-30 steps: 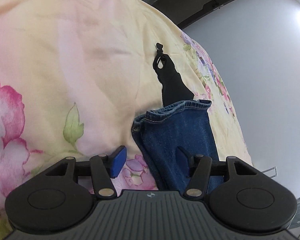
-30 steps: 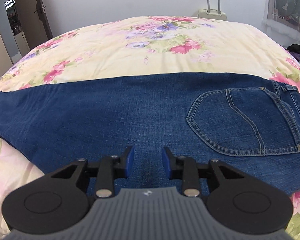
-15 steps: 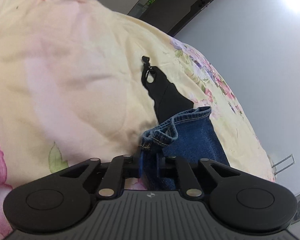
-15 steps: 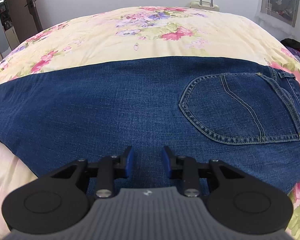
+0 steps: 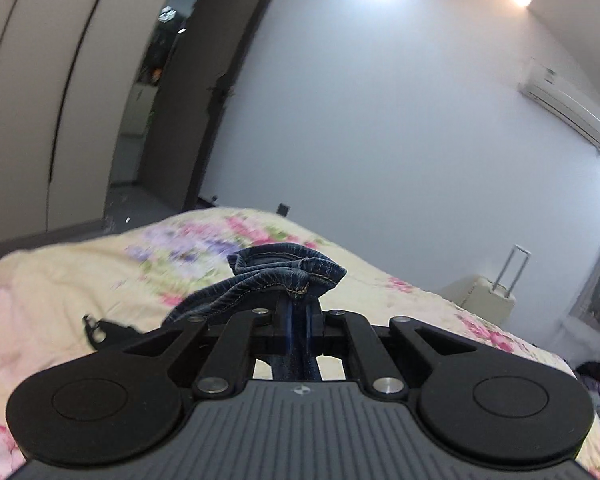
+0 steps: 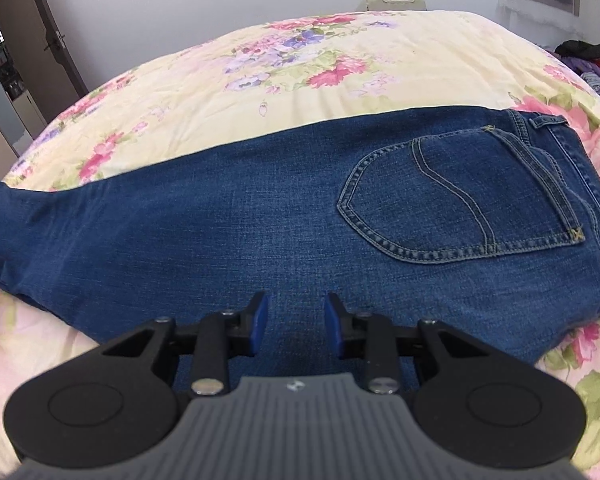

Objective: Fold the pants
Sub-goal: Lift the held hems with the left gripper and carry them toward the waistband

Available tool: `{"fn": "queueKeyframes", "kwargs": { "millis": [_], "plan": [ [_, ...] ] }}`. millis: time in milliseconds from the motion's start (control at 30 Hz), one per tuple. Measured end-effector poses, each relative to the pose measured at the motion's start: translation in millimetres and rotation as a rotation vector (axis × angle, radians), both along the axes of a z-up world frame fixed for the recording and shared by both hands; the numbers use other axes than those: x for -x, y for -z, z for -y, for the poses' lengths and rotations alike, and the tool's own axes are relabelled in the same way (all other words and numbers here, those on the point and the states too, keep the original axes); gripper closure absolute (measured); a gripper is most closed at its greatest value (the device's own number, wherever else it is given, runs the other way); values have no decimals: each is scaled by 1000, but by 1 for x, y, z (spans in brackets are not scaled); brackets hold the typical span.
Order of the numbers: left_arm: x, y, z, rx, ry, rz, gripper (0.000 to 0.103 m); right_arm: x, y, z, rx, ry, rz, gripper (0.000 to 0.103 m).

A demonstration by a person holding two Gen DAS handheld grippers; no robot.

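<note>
Blue jeans [image 6: 284, 232] lie flat across the floral bed, back pocket [image 6: 464, 204] and waistband to the right, legs running off to the left. My right gripper [image 6: 296, 320] is open and empty, low over the near edge of the thigh area. My left gripper [image 5: 298, 324] is shut on the jeans' leg hem [image 5: 284, 276], which bunches above the fingertips and is lifted off the bed.
The bed [image 6: 300, 80] has a yellow floral cover. A black strap with a clip [image 5: 100, 330] lies on it at the left gripper's left. A beige suitcase [image 5: 488, 300] stands by the far wall. A clothes pile [image 6: 584, 56] sits at the right. An open door [image 5: 192, 92] is behind.
My left gripper closed on the leg hem, then lifted and tilted up so the room shows. The jeans' left end shifted. My right gripper moved slightly closer over the jeans.
</note>
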State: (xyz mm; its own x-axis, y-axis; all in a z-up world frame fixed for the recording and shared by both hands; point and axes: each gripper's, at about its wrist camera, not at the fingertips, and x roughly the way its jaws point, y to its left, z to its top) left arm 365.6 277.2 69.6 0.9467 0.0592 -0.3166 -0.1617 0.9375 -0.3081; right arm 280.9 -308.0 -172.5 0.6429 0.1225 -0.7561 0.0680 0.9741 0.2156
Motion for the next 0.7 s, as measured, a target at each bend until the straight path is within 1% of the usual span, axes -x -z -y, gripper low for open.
{"fn": "queueKeyframes", "kwargs": {
  "millis": [67,133,200,267,333,400,467,500,533,600,633,700],
  "plan": [
    [6,-23,56,-103,49,30,97,8,-7,4,-29,0,10,75],
    [10,-37,111,-217,91,42,97,15,-12,10,-61,2,19,75],
    [9,-38,172,-338,133,48,97,22,-16,16,-89,7,22,75],
    [8,-28,227,-426,193,41,97,28,-19,22,-112,11,25,75],
    [10,-9,280,-515,262,27,97,34,-22,29,-137,19,31,75],
    [10,19,329,-620,326,13,97,38,-23,38,-168,33,38,74],
    [18,49,375,-704,399,-8,97,44,-24,47,-207,42,50,73],
    [25,63,395,-729,437,-27,97,47,-24,50,-222,45,55,73],
    [27,78,409,-733,473,-54,97,51,-24,55,-239,50,60,73],
    [34,112,439,-733,557,-140,97,54,-21,64,-270,62,62,73],
    [36,130,452,-743,590,-185,97,56,-18,68,-291,71,62,73],
    [49,160,470,-775,649,-246,97,58,-12,78,-348,88,61,73]
  ]
}}
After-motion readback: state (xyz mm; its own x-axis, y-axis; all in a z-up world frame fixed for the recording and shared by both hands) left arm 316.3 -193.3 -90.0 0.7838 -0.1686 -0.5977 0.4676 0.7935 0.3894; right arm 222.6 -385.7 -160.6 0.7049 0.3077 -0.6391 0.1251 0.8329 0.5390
